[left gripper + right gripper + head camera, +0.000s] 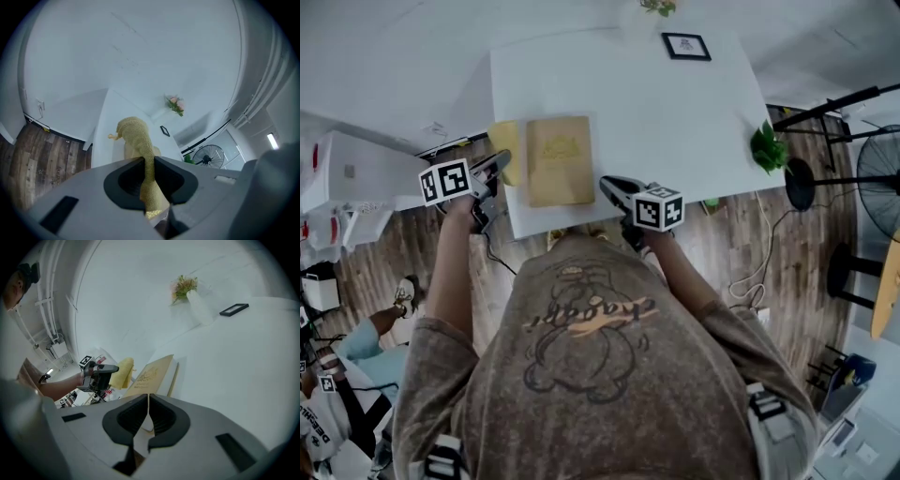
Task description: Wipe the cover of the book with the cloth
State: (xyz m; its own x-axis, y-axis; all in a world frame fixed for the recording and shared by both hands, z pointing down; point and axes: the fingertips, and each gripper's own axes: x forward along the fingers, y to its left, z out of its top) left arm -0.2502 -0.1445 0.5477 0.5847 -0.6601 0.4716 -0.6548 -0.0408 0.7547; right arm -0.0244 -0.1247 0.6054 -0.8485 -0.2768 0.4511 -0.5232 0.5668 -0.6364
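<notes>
- Holding item: left claw (148, 161) pinches the yellow cloth (504, 150), which lies just beside the book's left edge and not on the cover.
- Book (560, 159): tan, closed, lying flat near the front-left corner of the white counter (675, 122).
- Right claw (148, 399): pressed together with nothing seen between; its tip is close to the book's near right corner.
- Step, as judged: approach; wiping not yet begun.
- Next move calls for carrying the cloth rightward over the cover and lowering it flat. The right claw is placed to steady the book.
- Pose: both forearms reach forward from the torso, one on either side of the book, claws angled inward.
</notes>
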